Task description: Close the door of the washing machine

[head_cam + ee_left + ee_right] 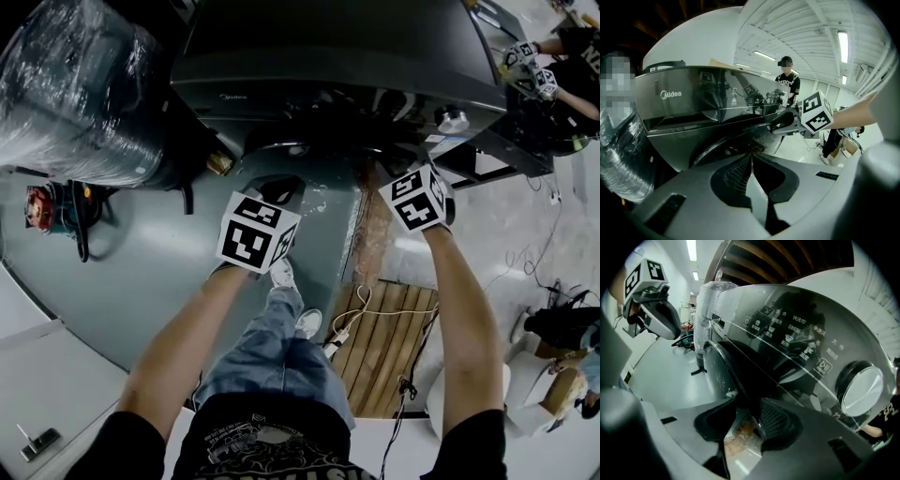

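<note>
The dark grey front-loading washing machine (328,56) has its round dark door (736,371) ajar, with the rim at the mouth of the right hand-held gripper's (745,423) spread jaws. A glancing push could slide off that curved rim and leave the door unlatched. The left hand-held gripper (751,161) is pressed together and empty.

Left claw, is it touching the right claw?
Apart. The left gripper view shows the right claw out past the left claw, open space between them.
</note>
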Action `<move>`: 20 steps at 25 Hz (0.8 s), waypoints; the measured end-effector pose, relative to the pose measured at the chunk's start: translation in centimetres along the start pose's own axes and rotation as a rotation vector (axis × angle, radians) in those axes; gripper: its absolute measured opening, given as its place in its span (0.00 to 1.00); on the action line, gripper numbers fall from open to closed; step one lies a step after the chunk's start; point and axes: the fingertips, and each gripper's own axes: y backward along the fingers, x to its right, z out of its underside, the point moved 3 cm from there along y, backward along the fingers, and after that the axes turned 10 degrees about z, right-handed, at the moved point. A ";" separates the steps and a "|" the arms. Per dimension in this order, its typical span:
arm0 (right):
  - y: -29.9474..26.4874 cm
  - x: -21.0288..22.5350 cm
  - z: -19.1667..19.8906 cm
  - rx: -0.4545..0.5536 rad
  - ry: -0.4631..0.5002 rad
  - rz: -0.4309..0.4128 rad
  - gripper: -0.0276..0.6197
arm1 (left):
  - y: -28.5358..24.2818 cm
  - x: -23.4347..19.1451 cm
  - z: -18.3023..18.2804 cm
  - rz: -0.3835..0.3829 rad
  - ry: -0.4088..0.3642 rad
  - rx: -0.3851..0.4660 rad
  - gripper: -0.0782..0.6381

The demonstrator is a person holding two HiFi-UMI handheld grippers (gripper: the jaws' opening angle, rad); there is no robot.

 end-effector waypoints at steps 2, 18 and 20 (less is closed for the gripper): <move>-0.4 0.3 -0.2 -0.004 -0.005 0.033 0.32 | 0.0 -0.1 0.2 -0.002 0.002 -0.002 0.16; -1.2 0.7 -0.4 -0.014 -0.052 0.088 0.35 | -0.3 -1.4 0.0 -0.003 -0.002 -0.003 0.16; -1.4 0.8 -0.6 -0.019 -0.041 0.095 0.37 | -0.1 -1.5 -0.1 -0.004 -0.005 0.001 0.16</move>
